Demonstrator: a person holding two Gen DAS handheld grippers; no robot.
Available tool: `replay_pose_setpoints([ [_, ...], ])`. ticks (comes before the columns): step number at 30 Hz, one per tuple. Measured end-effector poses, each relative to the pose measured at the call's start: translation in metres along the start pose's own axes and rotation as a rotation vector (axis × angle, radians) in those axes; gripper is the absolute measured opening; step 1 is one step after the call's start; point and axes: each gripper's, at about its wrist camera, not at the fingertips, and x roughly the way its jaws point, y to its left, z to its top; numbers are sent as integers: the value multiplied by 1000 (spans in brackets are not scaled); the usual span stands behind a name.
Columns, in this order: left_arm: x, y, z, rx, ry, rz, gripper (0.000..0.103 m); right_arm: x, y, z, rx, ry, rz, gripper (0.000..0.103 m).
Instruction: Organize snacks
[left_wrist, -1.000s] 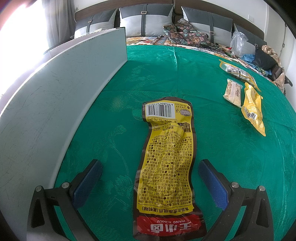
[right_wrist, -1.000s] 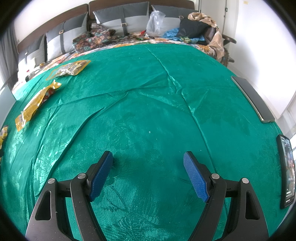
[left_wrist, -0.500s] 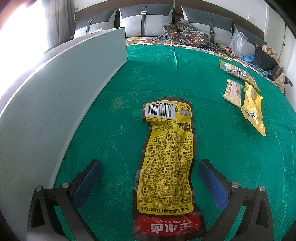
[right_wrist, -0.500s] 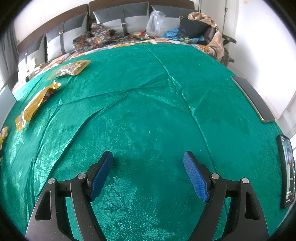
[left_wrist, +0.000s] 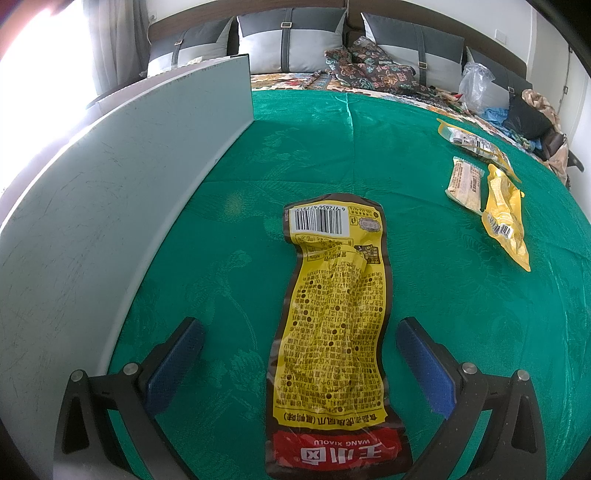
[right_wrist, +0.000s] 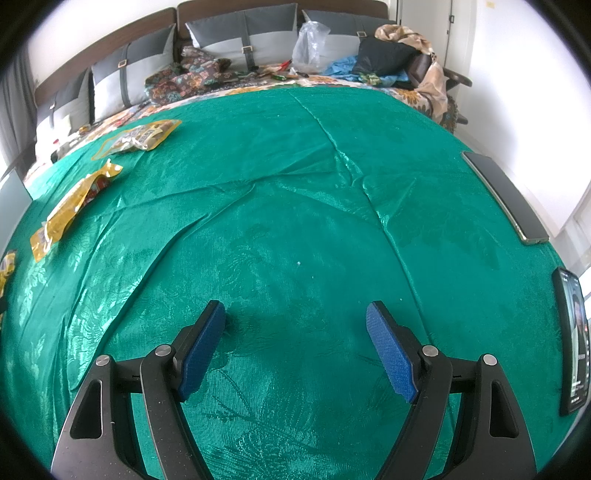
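on the green tablecloth (left_wrist: 424, 155), near its left edge, my left gripper (left_wrist: 299, 363) stands wide apart with a long yellow and brown snack packet (left_wrist: 334, 325) lying flat between the blue pads (left_wrist: 424, 365); neither pad touches it. the packet lies back side up, barcode at the far end, a red band with "wang xiaolu" at the near end. just to its left a pale grey board (left_wrist: 110, 206) stands upright along the cloth's left edge. toward the far right corner in the left wrist view lie three more snacks: a beige wrapped bar (left_wrist: 466, 183), a yellow packet (left_wrist: 504, 218) touching its right side, and a clear-windowed yellow pouch (left_wrist: 474, 142) farther back.

my right gripper (right_wrist: 295, 347) is also spread wide over bare cloth, nothing between its pads (right_wrist: 201, 349). in its view the yellow packet (right_wrist: 74, 206) and the pouch (right_wrist: 142, 137) lie by the far left edge, well apart from it. a phone (right_wrist: 574, 339) and a dark flat bar (right_wrist: 506, 195) lie along the right edge. grey pillows (right_wrist: 243, 40) line the far side.
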Motion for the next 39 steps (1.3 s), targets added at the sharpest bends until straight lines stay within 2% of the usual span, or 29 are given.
replay_pose_setpoints([
  [6,1,1,2,6,23,-3,103,0,0,0,0,0,1,82],
  [7,2,0,4,9,46,-6,103,0,0,0,0,0,1,82],
  [10,9,-3,20,76,209,-44,103,0,0,0,0,0,1,82],
  [13,9,-4,23,106,254,-68,101,0,1,0,-5,3,-4,84],
  [14,6,-4,22,127,229,-69,94,0,1,1,-5,6,1,84],
  [15,2,-5,20,137,208,-80,80,1,3,5,5,34,5,83],
  [16,-4,-7,18,155,175,-96,71,1,7,10,23,54,29,83],
  [17,-9,-9,16,171,154,-98,54,-1,16,17,47,69,87,83],
  [19,-13,-9,12,161,149,-101,50,-5,50,36,60,82,224,83],
  [20,-17,-5,10,122,136,-115,45,-6,72,45,44,89,282,83],
  [23,-24,10,1,10,152,-168,42,6,162,80,-50,136,427,80],
  [26,-34,17,-13,-14,146,-176,41,31,222,99,-121,135,345,79],
  [28,-39,15,-22,8,138,-177,41,57,242,103,-132,208,301,76],
  [29,-41,13,-25,22,131,-177,41,66,246,100,-138,250,299,58],
  [30,-45,13,-29,26,127,-180,41,64,246,97,-163,235,280,47],
  [34,-53,15,-39,3,103,-232,34,48,211,82,-180,279,348,34],
  [36,-58,16,-42,-14,97,-261,31,38,182,70,-143,313,387,34],
  [39,-69,15,-46,-45,94,-318,30,23,130,44,20,386,520,34],
])
